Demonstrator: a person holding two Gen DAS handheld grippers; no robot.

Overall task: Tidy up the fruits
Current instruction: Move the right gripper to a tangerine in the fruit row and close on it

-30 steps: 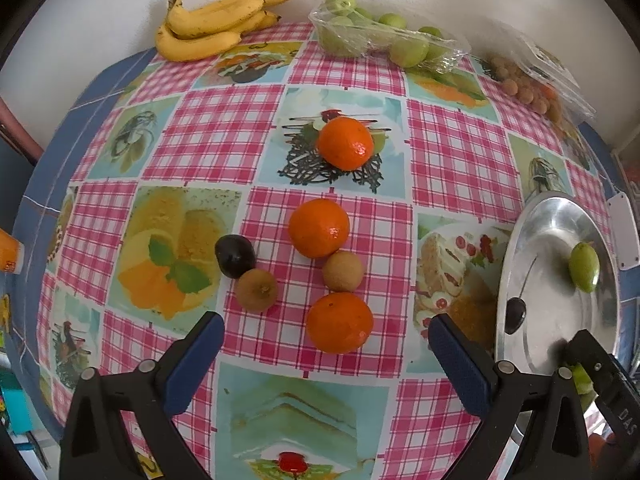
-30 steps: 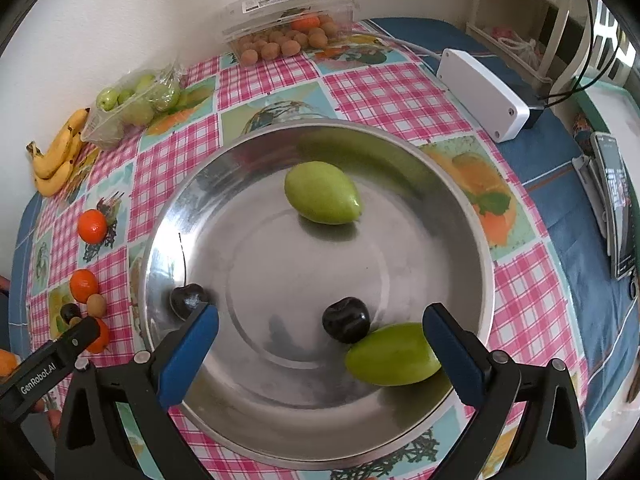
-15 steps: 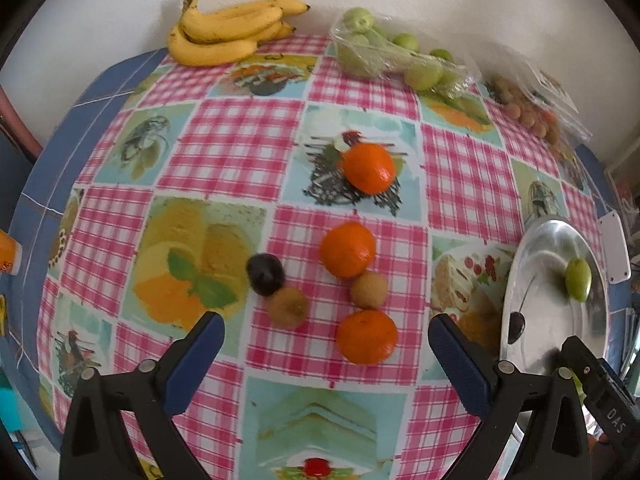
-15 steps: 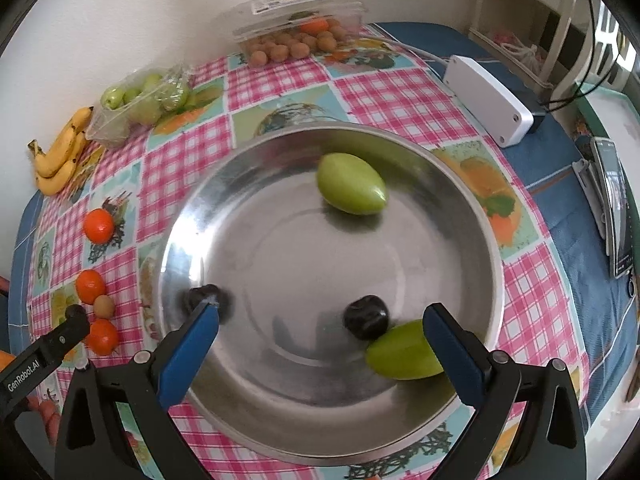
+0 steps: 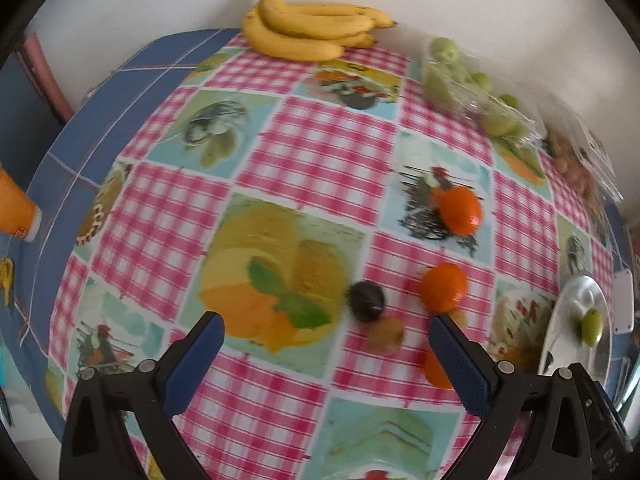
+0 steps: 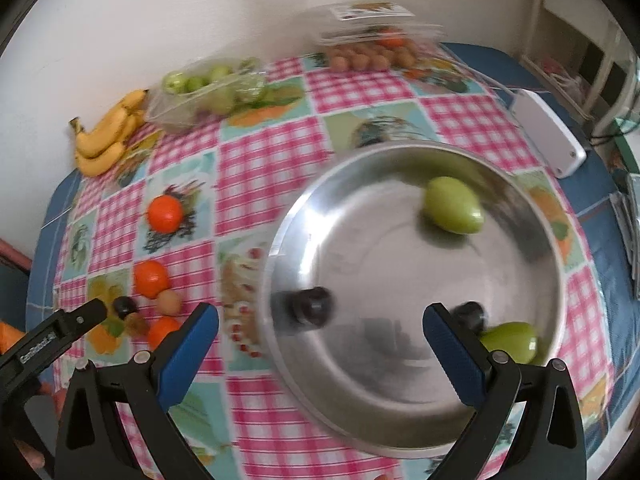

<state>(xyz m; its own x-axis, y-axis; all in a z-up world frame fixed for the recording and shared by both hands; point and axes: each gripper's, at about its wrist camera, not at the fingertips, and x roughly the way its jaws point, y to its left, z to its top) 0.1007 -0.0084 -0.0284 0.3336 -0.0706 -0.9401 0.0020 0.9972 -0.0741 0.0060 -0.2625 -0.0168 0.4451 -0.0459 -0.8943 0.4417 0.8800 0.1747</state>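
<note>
Bananas (image 5: 316,36), bagged green fruit (image 5: 472,88) and oranges (image 5: 443,286) crowd your bench (image 5: 320,148); both your left tool (image 5: 326,344) and right tool (image 6: 320,336) gape wide, holding nothing.

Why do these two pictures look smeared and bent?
Left wrist view: motion blur smears the dark plum and oranges; the bananas stay sharper. Right wrist view: the steel bowl is streaked. Both: fisheye lenses bulge the tablecloth, with dark corners.

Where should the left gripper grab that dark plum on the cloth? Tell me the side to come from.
Take the dark plum across its round middle, coming from above with the left gripper, whose jaws stand open. A brown kiwi sits close on its near right, so probably set the jaws across the other diagonal, on the plum's bare sides.
</note>
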